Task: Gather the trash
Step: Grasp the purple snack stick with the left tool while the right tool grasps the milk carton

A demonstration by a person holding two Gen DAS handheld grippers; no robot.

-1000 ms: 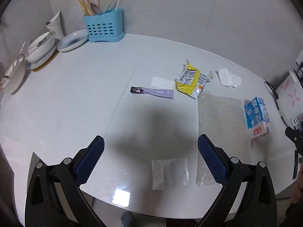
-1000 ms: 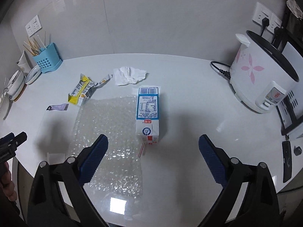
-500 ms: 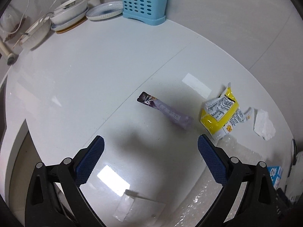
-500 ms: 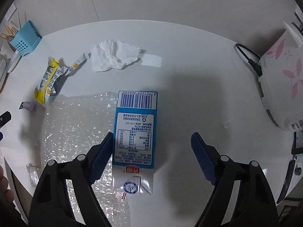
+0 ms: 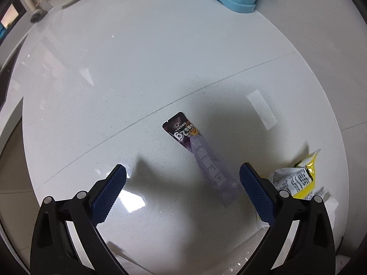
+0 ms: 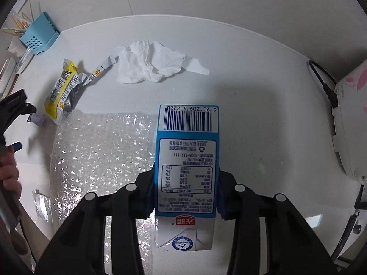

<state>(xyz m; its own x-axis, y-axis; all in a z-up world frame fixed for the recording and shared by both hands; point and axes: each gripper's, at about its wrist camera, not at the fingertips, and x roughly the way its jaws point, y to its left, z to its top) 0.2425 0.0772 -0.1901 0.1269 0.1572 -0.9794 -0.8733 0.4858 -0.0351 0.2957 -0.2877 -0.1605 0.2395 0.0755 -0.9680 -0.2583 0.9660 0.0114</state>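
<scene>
Two claws work the worktop (image 5: 160, 45): the right claw (image 6: 185, 197), its jaws just closed, clamps the light, crushable milk carton (image 6: 187, 160) lying there by its long sides, while the released left claw (image 5: 182, 183) straddles a limp, slippery purple sachet (image 5: 201, 158) lying flat.

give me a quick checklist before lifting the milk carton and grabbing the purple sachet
1. Right gripper on the milk carton: ok, its jaws have just been closing and the pads now sit against both long sides.
2. Grip firm enough to lift: cannot tell.
3. Carton clear of the bubble wrap: not ok, its left edge lies over the wrap.
4. Left gripper open: ok, jaws stand wide.
5. Purple sachet between the left jaws: not ok, only its near end is, close to the right pad.
6. Yellow wrapper out of the way: ok, it lies outside the right pad.
</scene>
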